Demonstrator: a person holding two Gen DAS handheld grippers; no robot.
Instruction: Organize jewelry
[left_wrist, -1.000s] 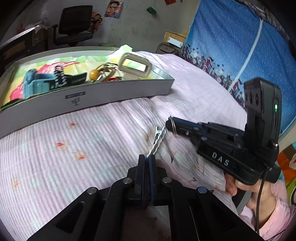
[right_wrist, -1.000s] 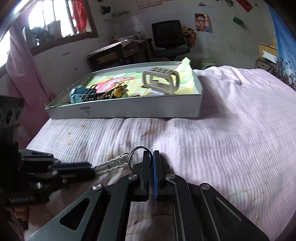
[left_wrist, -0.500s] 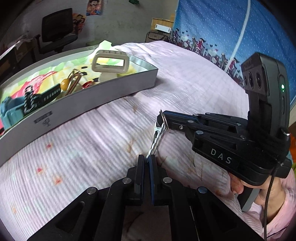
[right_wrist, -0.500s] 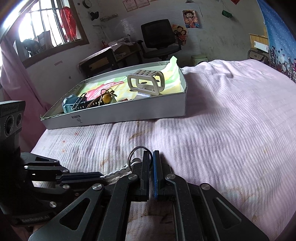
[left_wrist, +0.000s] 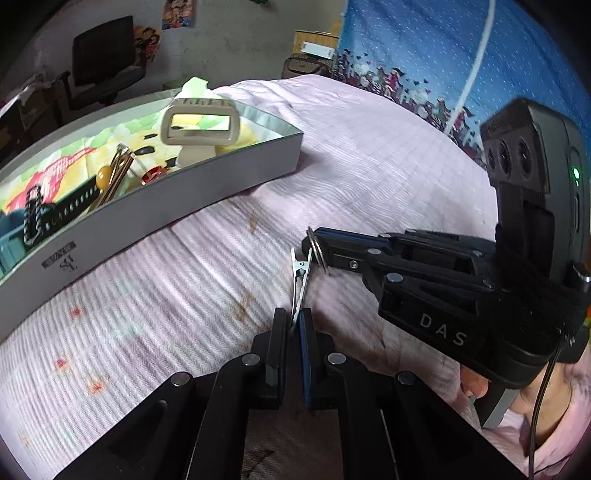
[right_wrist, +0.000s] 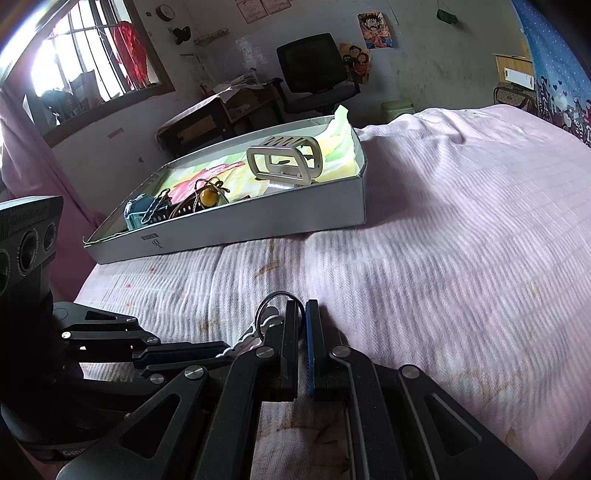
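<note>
Small silver clip (left_wrist: 300, 284) with a split ring (left_wrist: 317, 251) at one end, lifted off the pink bedspread (left_wrist: 155, 295), stretched between two clamped gripper tips. Near side of the grey tray (left_wrist: 177, 210), well apart from it. Ring upright, clip tilted.

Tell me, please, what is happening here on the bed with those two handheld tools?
A person is holding one small piece of jewelry between both claws above the pink bedspread. The left claw is shut on the metal clip, and the right claw is shut on the key ring joined to it. The open grey box behind them already holds a beige stand and other trinkets. The piece is not yet in the box.
</note>
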